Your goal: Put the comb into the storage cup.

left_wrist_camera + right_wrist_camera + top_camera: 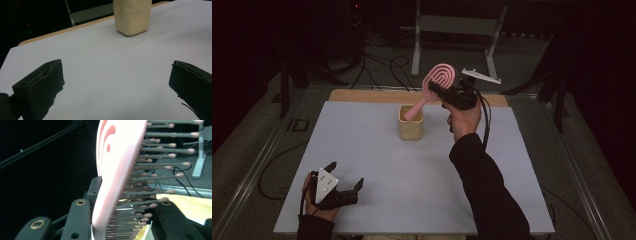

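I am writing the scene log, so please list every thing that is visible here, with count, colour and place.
hairbrush: 1, pink, head clamped in the right tool, handle end dipping into the cup
cup: 1, cream, far centre of the mat
mat: 1, pale grey-white, covering the table
table: 1, wooden, edge showing at the far side
metal stand: 1, grey, floor behind table
left tool: 1, black, open, near-left on mat
right tool: 1, black, raised above cup

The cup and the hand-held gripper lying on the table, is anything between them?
Nothing. In the left gripper view, bare table stretches from the left hand-held gripper to the cup.
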### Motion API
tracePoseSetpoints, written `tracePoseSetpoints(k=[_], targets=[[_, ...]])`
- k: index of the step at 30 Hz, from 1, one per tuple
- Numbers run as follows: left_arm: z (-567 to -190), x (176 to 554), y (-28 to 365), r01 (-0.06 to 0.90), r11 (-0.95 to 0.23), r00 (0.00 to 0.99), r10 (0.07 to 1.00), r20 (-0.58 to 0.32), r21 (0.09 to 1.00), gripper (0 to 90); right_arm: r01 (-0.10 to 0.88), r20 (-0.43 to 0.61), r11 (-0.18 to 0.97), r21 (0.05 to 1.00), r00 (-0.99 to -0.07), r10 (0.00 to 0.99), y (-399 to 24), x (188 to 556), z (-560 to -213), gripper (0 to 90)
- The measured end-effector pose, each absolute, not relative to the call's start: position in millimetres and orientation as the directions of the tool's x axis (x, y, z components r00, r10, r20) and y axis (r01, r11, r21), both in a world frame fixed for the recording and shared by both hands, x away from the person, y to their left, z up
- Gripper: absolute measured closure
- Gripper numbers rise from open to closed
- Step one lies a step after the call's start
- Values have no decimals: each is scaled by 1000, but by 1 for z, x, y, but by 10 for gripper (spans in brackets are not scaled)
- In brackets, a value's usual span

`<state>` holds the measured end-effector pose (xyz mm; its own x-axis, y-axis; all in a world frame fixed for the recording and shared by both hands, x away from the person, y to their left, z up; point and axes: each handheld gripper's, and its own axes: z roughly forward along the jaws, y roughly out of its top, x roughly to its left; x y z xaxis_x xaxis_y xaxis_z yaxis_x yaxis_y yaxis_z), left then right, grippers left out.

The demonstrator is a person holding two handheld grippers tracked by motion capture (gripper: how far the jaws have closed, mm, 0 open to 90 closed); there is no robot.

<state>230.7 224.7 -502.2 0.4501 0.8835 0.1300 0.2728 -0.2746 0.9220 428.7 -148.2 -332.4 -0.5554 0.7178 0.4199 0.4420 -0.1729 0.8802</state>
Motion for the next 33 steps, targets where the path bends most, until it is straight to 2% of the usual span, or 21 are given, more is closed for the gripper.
tracePoseSetpoints(k=[33], targets=[[-502,231,224,267,-285,452,880,141,921,2,428,382,-153,891,-521,764,-140,444,-333,638]])
